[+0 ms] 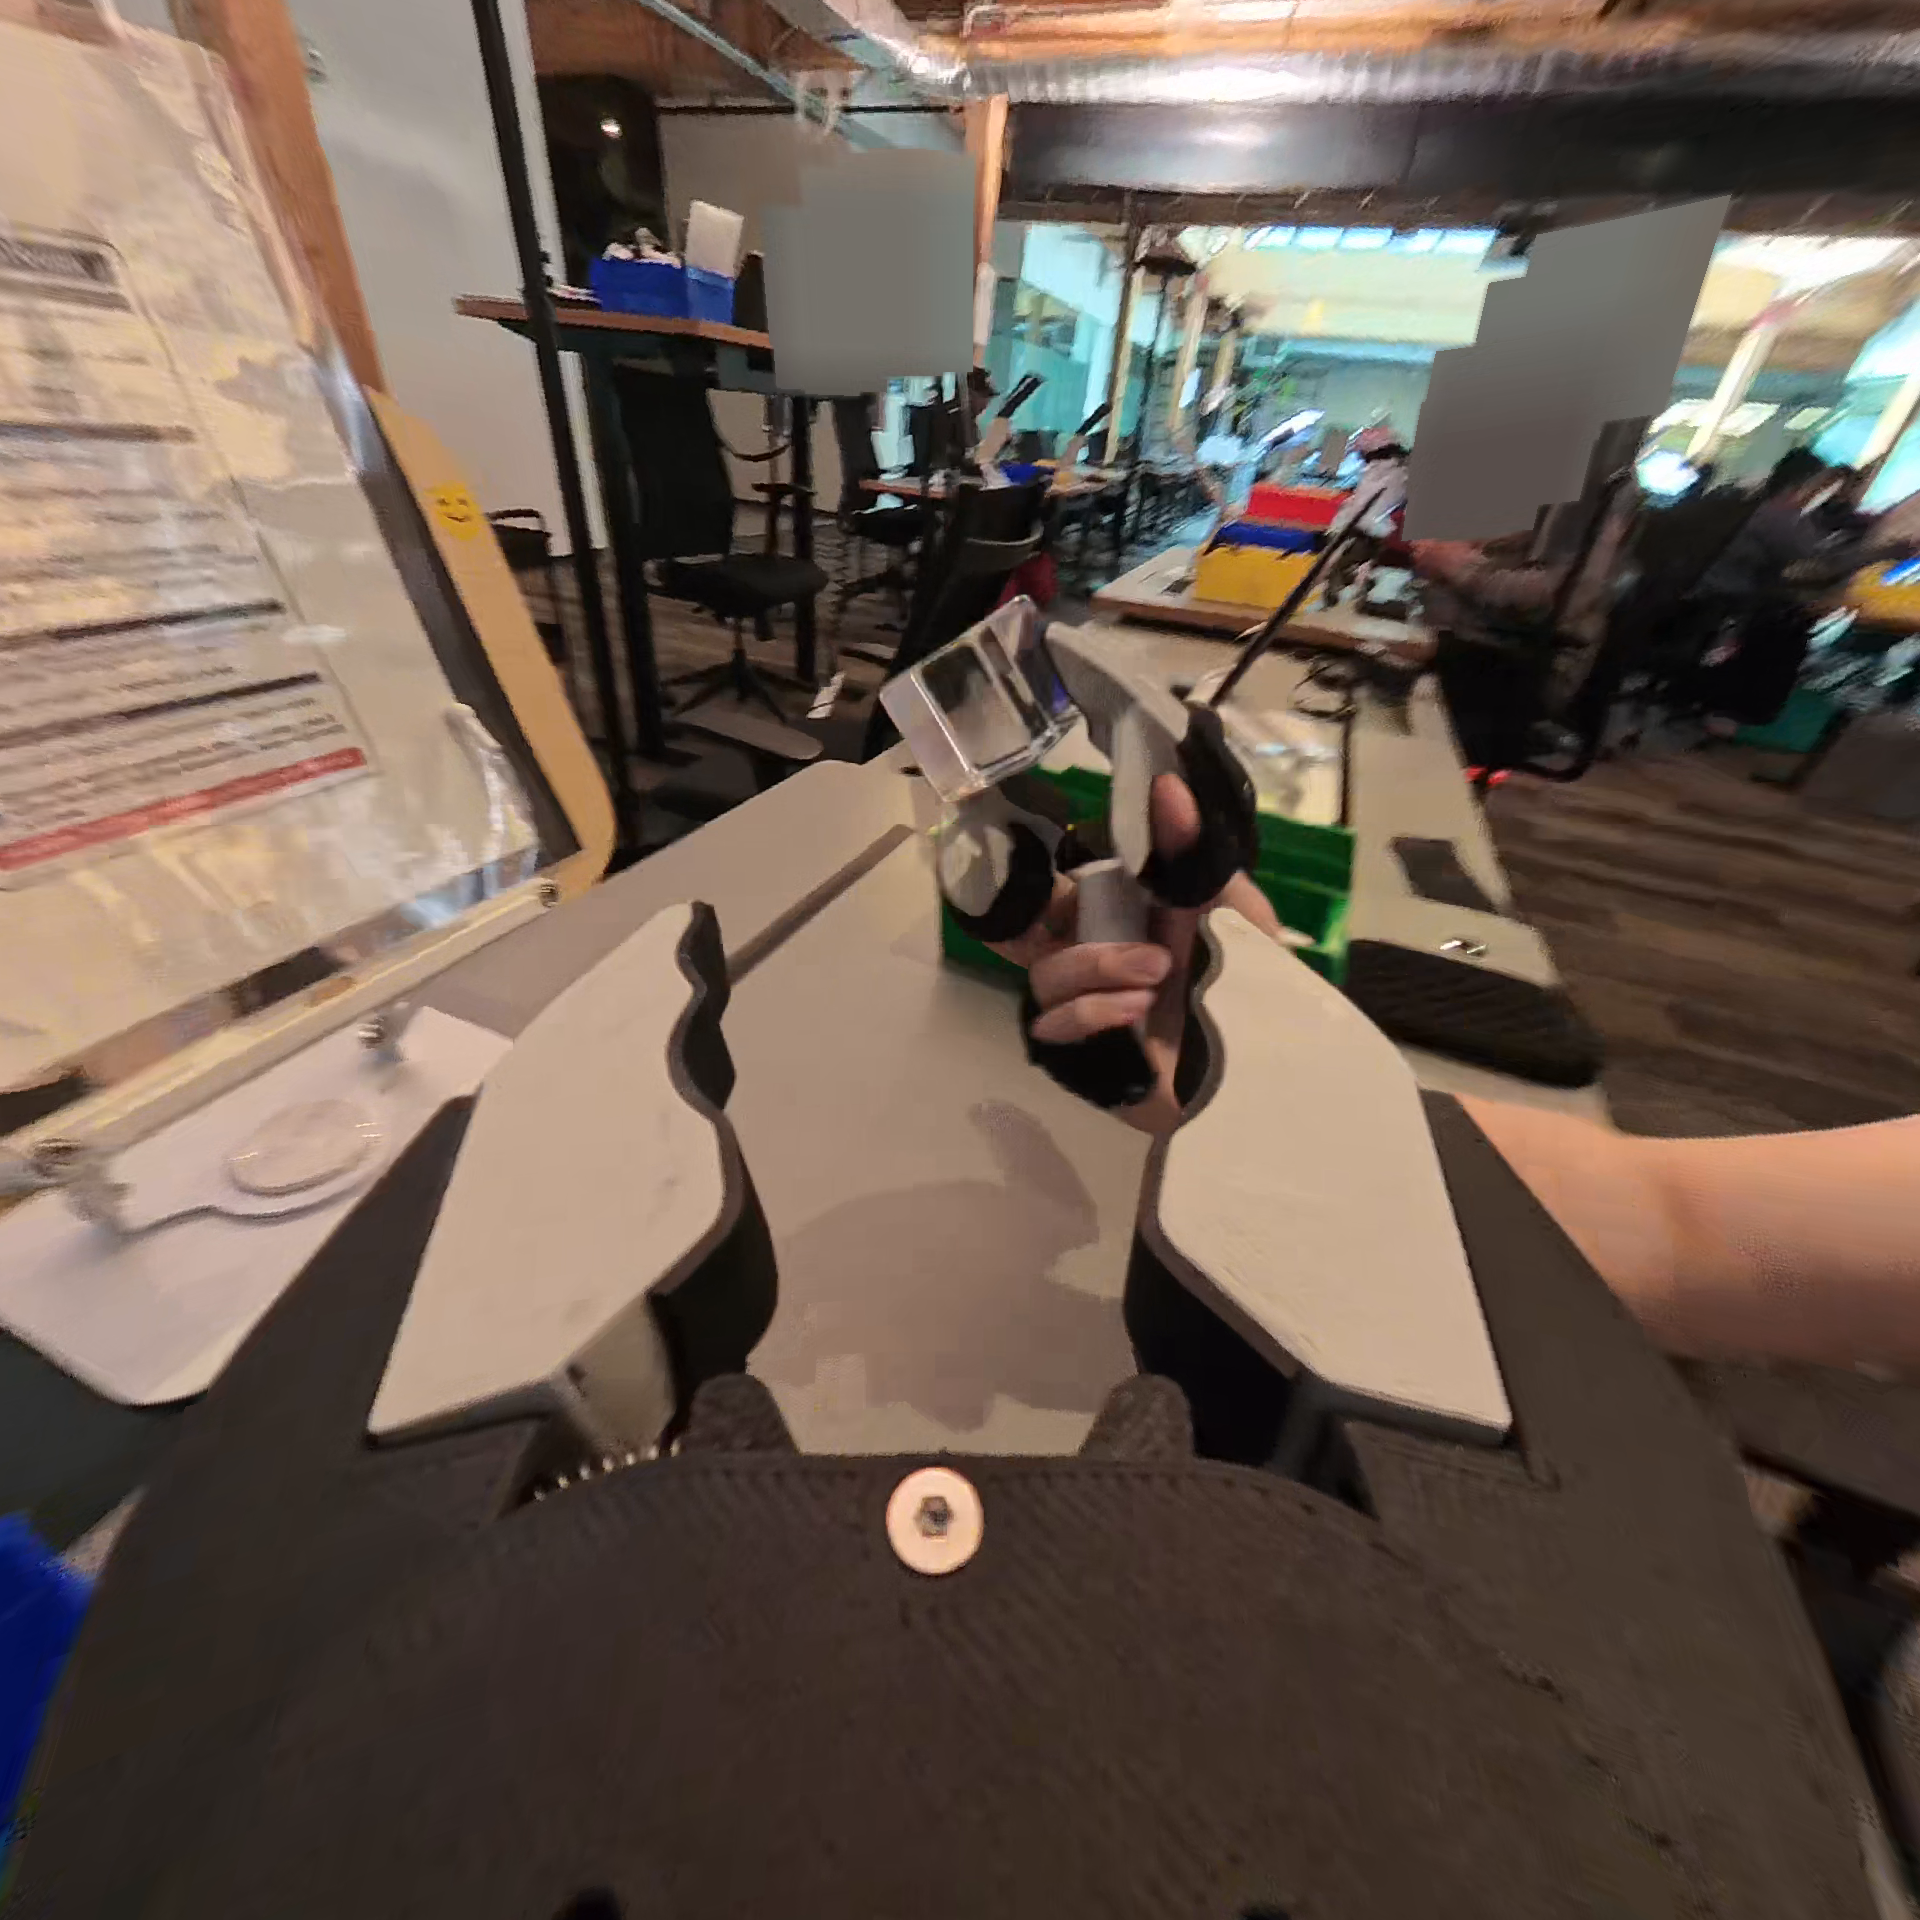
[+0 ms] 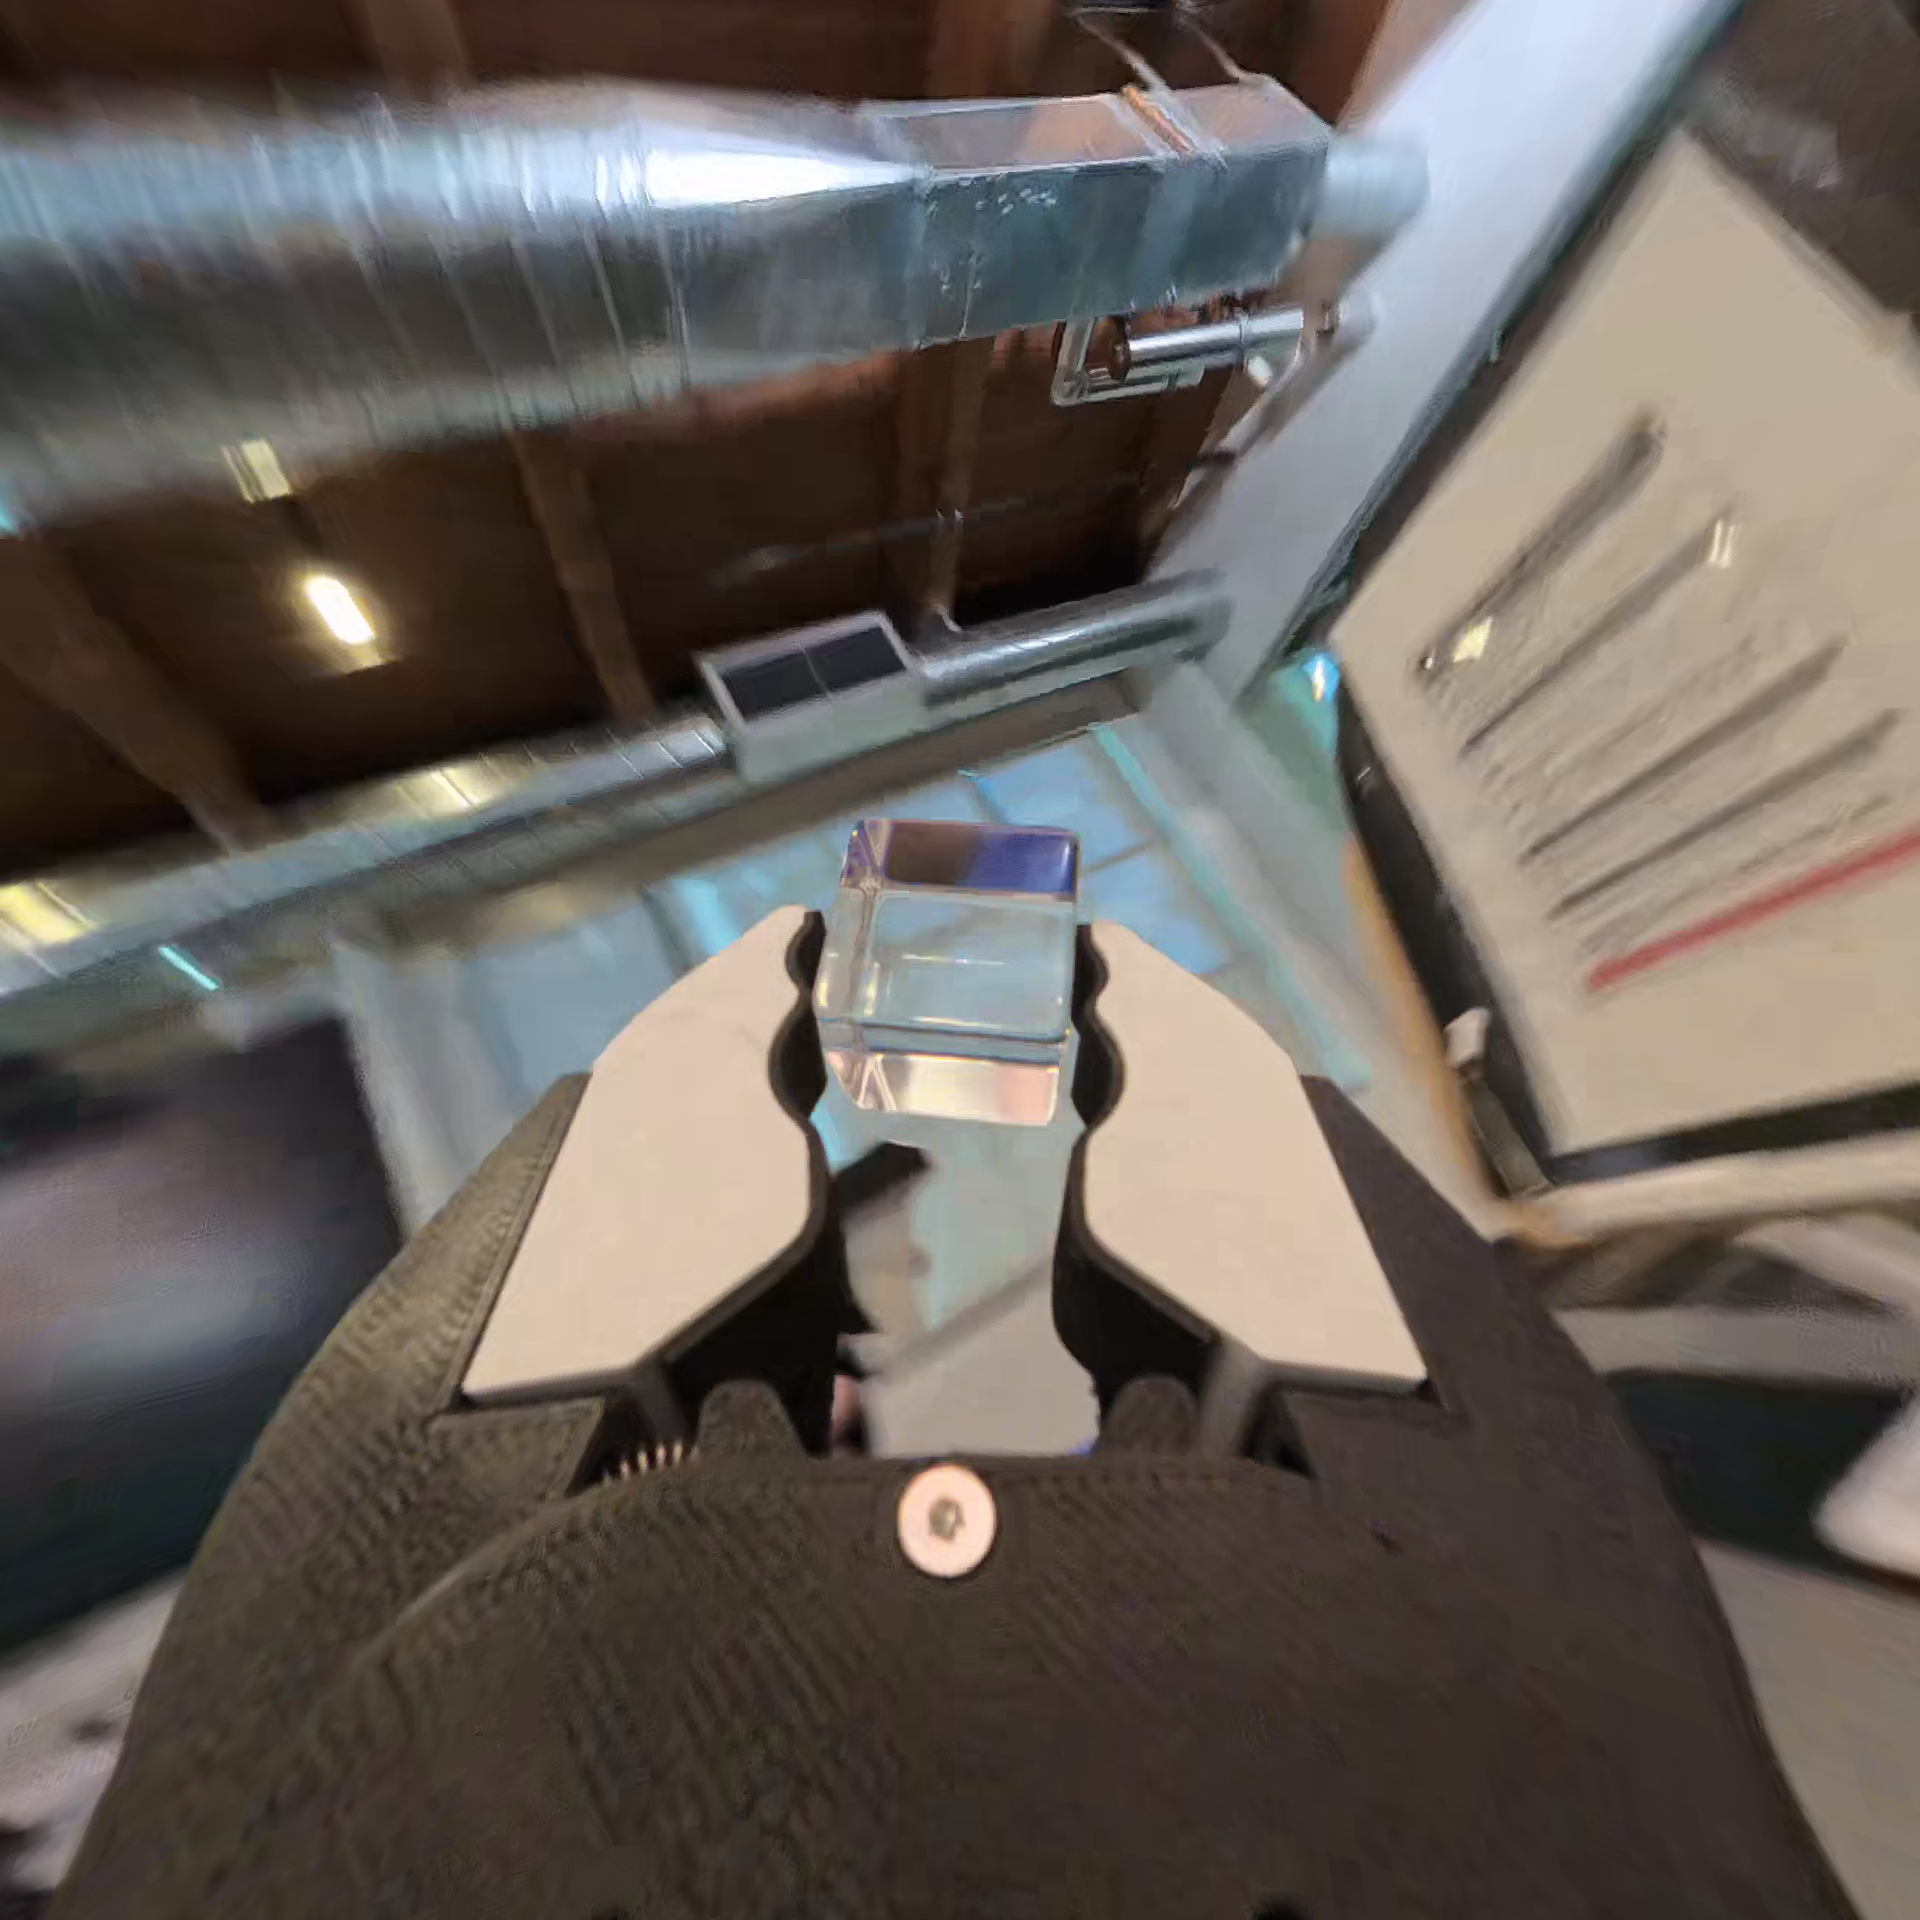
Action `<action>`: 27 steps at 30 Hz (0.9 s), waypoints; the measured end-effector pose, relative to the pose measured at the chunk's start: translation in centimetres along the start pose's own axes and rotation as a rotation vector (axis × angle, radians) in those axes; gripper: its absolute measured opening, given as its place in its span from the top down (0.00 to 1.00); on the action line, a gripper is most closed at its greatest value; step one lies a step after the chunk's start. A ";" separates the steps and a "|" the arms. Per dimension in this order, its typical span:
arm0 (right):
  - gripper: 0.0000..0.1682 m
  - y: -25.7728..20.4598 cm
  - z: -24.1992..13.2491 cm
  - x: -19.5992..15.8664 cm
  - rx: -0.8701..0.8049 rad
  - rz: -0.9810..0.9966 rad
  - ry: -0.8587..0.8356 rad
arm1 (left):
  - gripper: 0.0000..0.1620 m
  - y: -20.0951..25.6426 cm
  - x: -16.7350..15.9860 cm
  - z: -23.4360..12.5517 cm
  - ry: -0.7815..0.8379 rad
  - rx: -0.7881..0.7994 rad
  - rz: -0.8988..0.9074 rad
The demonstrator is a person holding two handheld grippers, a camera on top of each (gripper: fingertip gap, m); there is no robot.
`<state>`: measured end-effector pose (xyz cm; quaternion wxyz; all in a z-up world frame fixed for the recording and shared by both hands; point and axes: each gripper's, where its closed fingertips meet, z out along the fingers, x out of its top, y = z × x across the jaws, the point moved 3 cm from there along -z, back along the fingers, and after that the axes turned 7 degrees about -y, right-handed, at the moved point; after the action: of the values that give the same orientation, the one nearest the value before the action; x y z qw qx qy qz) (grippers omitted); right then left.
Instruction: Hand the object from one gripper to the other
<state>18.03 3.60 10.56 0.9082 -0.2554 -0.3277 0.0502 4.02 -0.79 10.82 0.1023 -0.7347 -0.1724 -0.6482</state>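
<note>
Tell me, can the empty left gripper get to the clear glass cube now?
Probably yes. The left gripper is open, and the clear glass cube is held up ahead of it by the right gripper, with only open air between them.

We count one clear cube (image 2: 951, 971) and two tools: the right tool (image 2: 948, 987) closed around that cube, and the left tool (image 1: 951, 1023) with its jaws spread and nothing between them. One green bin (image 1: 1299, 883) sits on the one grey counter (image 1: 914, 1143). One printed sheet (image 1: 135, 582) stands to the side (too blurred to make out). Farther back, bins are stacked: one red (image 1: 1294, 506), one yellow (image 1: 1252, 575).
</note>
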 end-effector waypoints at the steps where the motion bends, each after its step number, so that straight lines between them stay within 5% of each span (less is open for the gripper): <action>1: 0.73 0.6 0.0 -0.2 0.035 0.146 0.023 | 0.47 0.0 0.0 0.3 -0.014 0.049 0.056; 8: 0.73 0.5 1.3 -3.6 0.318 0.819 0.076 | 0.54 1.0 2.0 1.2 0.130 0.400 0.467; 11: 0.73 -0.8 2.0 -5.8 0.408 0.962 0.066 | 0.56 1.5 1.3 2.2 0.062 0.468 0.584; 15: 0.73 -1.7 2.5 -8.1 0.393 0.977 0.009 | 0.49 1.7 0.1 3.3 -0.054 0.446 0.608; 21: 0.73 -2.1 2.7 -8.7 0.361 0.765 -0.085 | 0.60 1.3 -1.2 3.7 -0.190 0.476 0.675; 27: 0.74 -3.5 3.1 -7.7 0.375 0.596 -0.140 | 0.70 2.1 0.0 3.2 -0.096 0.492 0.727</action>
<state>9.81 -0.08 9.88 0.8601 -0.1648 -0.2852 0.3895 7.78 -1.48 10.54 0.4873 -0.7307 -0.0563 -0.4748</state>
